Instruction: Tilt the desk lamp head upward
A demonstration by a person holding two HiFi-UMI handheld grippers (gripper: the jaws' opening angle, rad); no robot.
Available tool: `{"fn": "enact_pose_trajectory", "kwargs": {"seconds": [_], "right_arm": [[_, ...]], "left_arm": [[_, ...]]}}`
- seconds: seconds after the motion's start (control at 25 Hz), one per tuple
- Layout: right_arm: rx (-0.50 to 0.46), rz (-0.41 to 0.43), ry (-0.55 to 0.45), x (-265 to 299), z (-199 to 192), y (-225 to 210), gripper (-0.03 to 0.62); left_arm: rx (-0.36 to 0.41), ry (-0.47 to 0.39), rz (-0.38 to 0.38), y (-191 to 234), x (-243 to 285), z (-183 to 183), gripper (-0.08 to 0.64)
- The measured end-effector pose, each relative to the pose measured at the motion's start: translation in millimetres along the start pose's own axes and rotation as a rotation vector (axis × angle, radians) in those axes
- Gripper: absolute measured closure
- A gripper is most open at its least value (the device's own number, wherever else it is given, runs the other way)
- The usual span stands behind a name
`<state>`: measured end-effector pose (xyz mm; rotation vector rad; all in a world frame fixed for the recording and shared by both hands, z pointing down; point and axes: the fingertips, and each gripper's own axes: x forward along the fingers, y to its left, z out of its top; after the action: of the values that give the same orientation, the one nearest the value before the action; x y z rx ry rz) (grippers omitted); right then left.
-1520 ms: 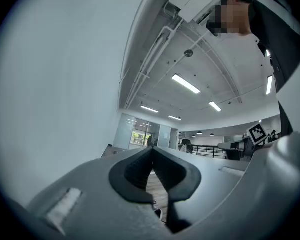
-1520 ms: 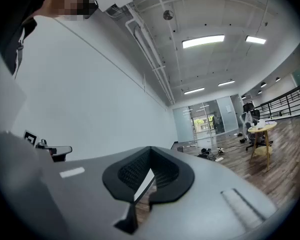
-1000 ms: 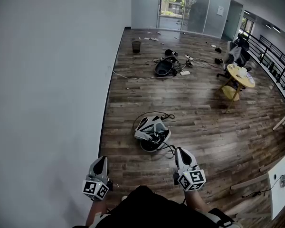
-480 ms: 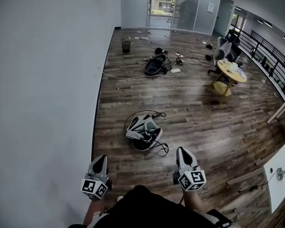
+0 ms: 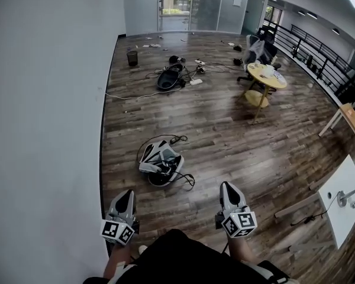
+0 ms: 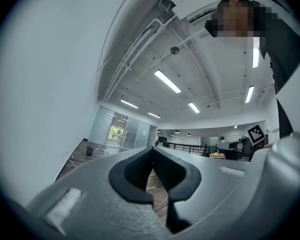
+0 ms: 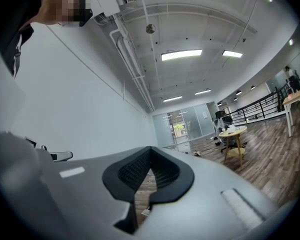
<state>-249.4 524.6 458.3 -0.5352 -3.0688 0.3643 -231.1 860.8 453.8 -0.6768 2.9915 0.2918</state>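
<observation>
A small silvery desk lamp stands on a white table at the far right of the head view, its cord trailing to the floor. Both grippers are held low in front of the person, far from the lamp. My left gripper is shut with nothing in it, its jaws pressed together in the left gripper view. My right gripper is likewise shut and holds nothing, as the right gripper view shows. Both point out over the wooden floor.
A grey-and-white device with cables lies on the floor just ahead. Further off are a round yellow table, a black bin and scattered gear. A white wall runs along the left, and a railing along the right.
The head view has swung, so the floor items slide left and more of the white table with the lamp shows at the right. Both grippers keep their places and stay shut.
</observation>
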Motion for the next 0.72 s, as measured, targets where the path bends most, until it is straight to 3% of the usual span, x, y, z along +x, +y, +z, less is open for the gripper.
{"fn": "enact_pose_trajectory", "kwargs": {"seconds": [0.36, 0.72], "right_arm": [[-0.031, -0.117, -0.010, -50, 7, -65, 0.586], [0.000, -0.209, -0.012, -90, -6, -91, 0.586]], "left_arm": [[-0.009, -0.001, -0.095, -53, 42, -23, 0.560], [-0.017, 0.040, -0.224, -99, 67, -45, 0.560]]}}
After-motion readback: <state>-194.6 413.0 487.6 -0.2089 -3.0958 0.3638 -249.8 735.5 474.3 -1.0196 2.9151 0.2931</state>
